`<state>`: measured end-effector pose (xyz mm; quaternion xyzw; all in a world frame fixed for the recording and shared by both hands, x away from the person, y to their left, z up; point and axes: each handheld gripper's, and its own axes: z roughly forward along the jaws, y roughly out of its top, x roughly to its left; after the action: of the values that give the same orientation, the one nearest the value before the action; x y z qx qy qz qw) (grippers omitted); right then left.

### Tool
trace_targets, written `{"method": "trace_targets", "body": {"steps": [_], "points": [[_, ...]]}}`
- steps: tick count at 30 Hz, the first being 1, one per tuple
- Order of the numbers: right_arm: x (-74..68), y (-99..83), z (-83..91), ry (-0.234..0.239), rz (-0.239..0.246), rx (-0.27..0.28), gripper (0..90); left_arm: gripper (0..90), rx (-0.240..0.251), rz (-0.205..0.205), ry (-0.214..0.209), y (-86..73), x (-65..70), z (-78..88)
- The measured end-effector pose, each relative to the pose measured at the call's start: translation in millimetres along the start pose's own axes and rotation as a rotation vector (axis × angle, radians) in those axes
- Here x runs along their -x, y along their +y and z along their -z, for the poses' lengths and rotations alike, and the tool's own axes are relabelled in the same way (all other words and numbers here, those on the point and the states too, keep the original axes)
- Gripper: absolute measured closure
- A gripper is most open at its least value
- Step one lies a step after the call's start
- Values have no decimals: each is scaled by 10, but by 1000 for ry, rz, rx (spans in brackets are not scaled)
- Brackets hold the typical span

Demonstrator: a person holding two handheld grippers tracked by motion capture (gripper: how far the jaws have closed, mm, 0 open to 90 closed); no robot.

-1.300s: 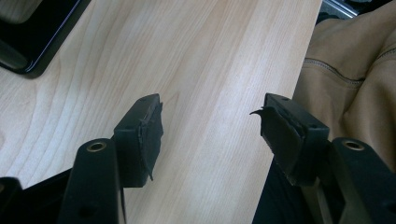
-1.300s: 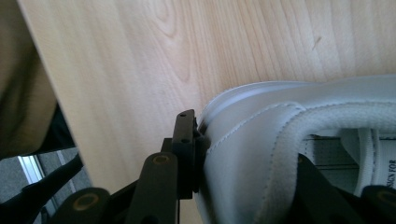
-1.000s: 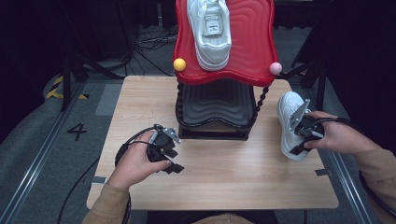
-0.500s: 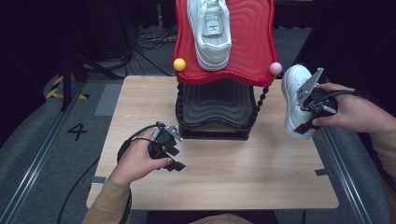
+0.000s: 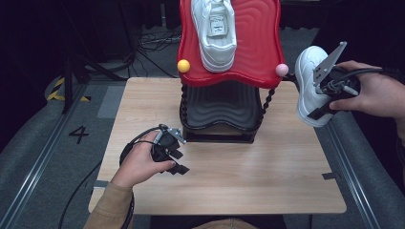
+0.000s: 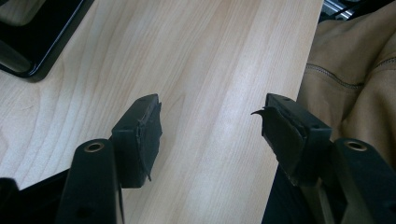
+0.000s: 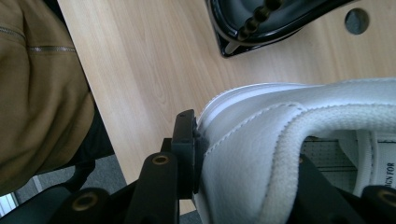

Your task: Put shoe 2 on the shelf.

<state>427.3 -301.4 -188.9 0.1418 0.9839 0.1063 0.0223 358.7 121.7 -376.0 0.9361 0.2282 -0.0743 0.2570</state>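
Smooth white leather shoe, glossy red plastic shelf, matt pale wood table.

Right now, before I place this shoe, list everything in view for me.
held shoe: one, white, clamped at the heel in the right tool, in the air off the table's right edge
shelved shoe: one, white, on the rack's top shelf
top shelf: one, red, wavy
lower shelf: one, black, nothing on it
knobs: two, yellow and pink, at the top shelf's front corners
table: one, light wood
left tool: one, black, open, low over the table
right tool: one, black, shut on the shoe
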Motion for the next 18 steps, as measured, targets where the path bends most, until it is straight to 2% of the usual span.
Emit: {"method": "trace_targets", "body": {"steps": [10,18], "points": [[-4,196,409,-44,1,15,712,382,0,4,-15,5,-26,-13],[-62,466,727,-85,39,29,712,382,-6,10,-28,-28,-79,-52]]}}
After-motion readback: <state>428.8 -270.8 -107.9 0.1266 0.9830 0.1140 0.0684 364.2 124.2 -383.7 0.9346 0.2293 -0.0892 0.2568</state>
